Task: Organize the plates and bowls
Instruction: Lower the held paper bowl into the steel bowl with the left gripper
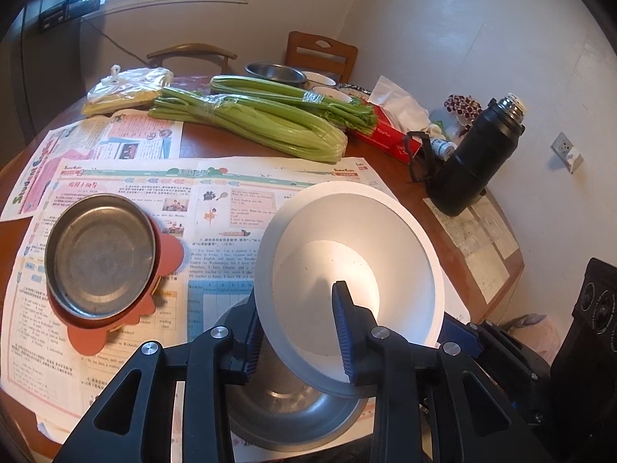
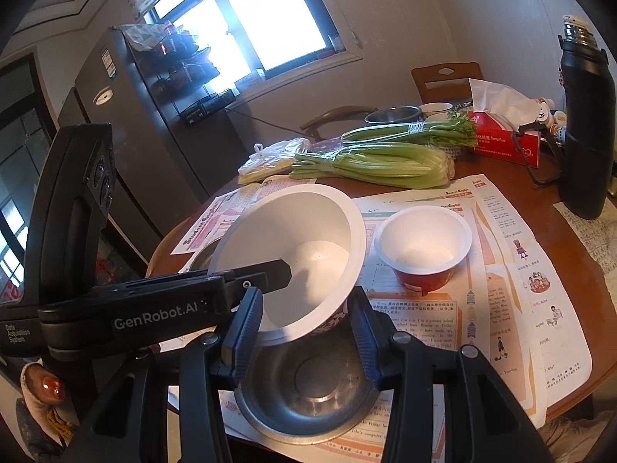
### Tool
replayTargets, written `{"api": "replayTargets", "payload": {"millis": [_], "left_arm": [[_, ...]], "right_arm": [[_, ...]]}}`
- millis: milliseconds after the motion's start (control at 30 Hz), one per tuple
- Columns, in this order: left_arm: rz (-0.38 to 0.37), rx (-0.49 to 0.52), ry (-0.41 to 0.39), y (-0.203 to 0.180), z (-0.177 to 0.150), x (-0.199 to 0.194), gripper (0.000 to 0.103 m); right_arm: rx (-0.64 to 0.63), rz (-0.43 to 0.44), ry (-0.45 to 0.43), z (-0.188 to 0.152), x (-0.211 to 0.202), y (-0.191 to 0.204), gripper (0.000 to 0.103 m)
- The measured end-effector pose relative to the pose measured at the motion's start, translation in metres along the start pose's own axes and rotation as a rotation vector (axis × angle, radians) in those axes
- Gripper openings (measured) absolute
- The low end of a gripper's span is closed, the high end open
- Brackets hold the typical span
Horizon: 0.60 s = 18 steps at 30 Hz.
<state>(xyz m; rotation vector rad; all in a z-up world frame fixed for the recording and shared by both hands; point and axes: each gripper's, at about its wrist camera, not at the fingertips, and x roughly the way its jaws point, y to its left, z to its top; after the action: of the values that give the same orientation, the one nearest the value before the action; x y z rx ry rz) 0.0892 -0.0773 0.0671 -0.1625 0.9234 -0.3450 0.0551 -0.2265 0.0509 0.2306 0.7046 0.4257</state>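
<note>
A white bowl (image 1: 358, 239) with a red patterned outside hangs tilted above a steel bowl (image 1: 293, 416) that stands on the newspaper. My left gripper (image 1: 297, 301) is shut on its near wall, one finger inside and one outside. In the right wrist view the white bowl (image 2: 304, 231) has its lower edge between the pads of my right gripper (image 2: 304, 297), which is shut on it. The left gripper's inner finger (image 2: 270, 272) reaches in from the left. The steel bowl (image 2: 308, 386) lies directly below. A smaller white cup-shaped bowl (image 2: 424, 247) with a red outside stands to the right.
A steel plate (image 1: 100, 254) rests on an orange flower-shaped plate (image 1: 115, 332) at the left. Celery bundles (image 1: 250, 123), a red tissue box (image 1: 385, 135), a black flask (image 1: 478, 154) and more bowls (image 1: 275, 73) occupy the table's far side. Two chairs stand beyond.
</note>
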Motion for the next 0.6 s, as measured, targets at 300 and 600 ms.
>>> {"api": "replayTargets", "payload": {"millis": [300, 600], "left_arm": [[0.015, 0.004, 0.010, 0.001, -0.010, -0.002, 0.033], [0.024, 0.007, 0.037, 0.004, -0.019, 0.004, 0.033]], "right_arm": [[0.001, 0.015, 0.035, -0.012, 0.002, 0.001, 0.046], [-0.004, 0.018, 0.046, -0.020, 0.001, 0.001, 0.046]]}}
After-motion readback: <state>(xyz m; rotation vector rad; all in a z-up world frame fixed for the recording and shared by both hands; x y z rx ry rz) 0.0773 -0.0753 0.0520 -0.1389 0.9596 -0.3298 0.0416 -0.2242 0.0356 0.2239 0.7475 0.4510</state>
